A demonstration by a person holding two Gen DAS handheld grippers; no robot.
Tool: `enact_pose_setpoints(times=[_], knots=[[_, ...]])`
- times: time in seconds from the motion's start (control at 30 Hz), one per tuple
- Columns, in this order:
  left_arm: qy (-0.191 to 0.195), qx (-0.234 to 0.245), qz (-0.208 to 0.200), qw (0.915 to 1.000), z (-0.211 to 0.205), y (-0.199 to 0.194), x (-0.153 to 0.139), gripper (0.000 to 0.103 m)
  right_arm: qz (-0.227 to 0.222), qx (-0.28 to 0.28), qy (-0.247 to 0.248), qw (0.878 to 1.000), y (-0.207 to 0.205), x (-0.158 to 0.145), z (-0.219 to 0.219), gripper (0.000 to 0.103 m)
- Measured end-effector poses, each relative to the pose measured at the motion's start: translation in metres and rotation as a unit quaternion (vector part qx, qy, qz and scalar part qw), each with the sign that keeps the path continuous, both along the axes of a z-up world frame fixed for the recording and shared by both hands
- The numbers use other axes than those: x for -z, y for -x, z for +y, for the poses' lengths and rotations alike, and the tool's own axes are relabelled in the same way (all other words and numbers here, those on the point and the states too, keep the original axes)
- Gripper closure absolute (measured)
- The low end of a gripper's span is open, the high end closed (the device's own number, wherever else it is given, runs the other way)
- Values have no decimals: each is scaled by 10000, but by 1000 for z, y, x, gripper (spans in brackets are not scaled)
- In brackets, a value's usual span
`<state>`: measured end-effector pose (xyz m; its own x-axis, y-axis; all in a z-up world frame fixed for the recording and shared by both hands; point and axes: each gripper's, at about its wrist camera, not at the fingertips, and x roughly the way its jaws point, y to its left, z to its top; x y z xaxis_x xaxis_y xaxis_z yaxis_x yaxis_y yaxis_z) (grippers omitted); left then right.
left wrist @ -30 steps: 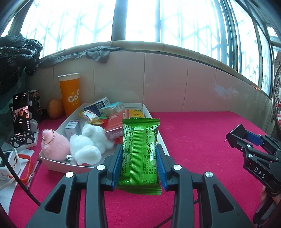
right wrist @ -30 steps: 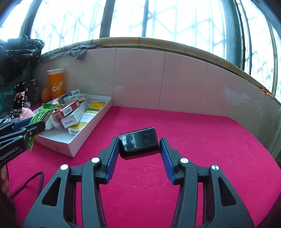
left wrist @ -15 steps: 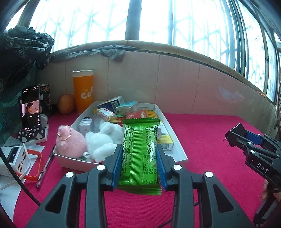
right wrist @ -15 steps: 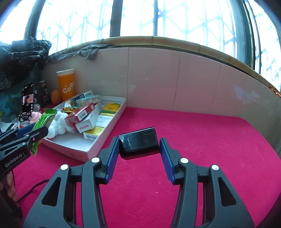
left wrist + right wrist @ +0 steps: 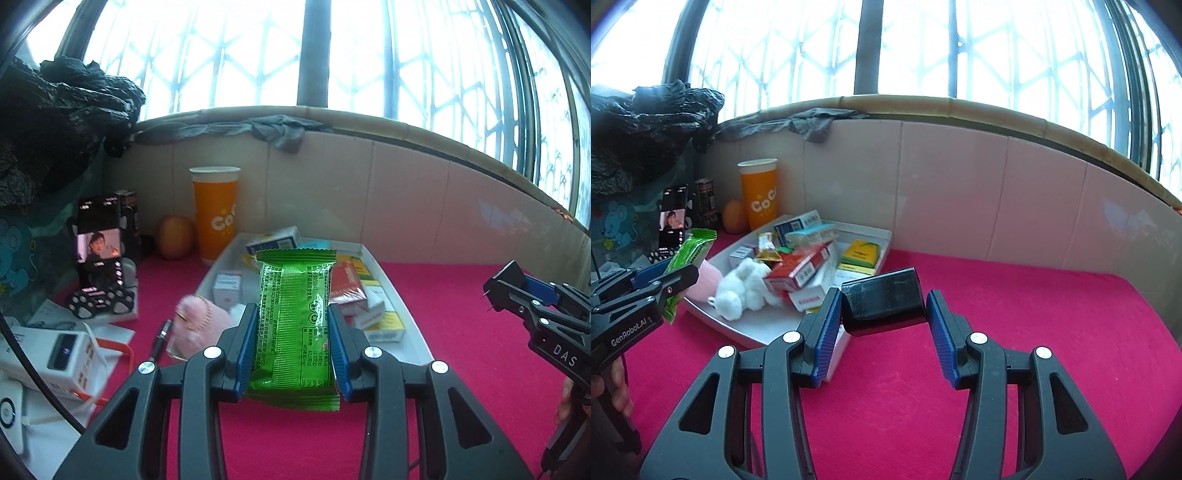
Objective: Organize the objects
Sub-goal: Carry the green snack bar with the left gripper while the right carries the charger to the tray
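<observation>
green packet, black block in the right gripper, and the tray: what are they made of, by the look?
Green packet: thin glossy plastic film, likely; crimped serrated ends, glare, printed text.
Black block: hard and glossy, probably plastic; sharp edges, faint scuffs. Could be coated metal.
Tray: matte white, thin straight walls; card or plastic, can't tell.

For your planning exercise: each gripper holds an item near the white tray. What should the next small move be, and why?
Probably carry the green snack packet, clamped in the left gripper, forward over the white tray and release it there. The tray already collects boxes and plush toys, and the right gripper holds a black box beside it.
</observation>
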<state>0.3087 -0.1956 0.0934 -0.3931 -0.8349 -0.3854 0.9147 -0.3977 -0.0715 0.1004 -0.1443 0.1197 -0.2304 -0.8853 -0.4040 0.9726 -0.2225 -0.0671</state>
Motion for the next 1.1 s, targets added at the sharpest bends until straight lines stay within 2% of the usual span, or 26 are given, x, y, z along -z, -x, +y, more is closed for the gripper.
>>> enact_pose_setpoints(times=[0.2, 0.47, 0.53, 0.77, 1.0, 1.1], knots=[[39, -91, 0, 10000, -12, -12, -11, 67, -29, -238, 29, 9997, -15, -11, -13, 57], [134, -95, -173, 9997, -28, -10, -28, 67, -88, -555, -38, 9984, -36, -21, -37, 57], [75, -92, -212, 9997, -33, -8, -28, 67, -117, -588, -85, 9982, -37, -24, -45, 57], [-492, 72, -182, 9986, -66, 2, -21, 67, -414, -618, -360, 9966, -33, -28, -77, 56], [-721, 118, -207, 9971, -97, 14, -20, 67, -568, -578, -630, 9947, -29, -28, -115, 56], [-897, 197, -114, 9957, -116, 20, -22, 67, -811, -539, -736, 9925, -21, -30, -133, 56]])
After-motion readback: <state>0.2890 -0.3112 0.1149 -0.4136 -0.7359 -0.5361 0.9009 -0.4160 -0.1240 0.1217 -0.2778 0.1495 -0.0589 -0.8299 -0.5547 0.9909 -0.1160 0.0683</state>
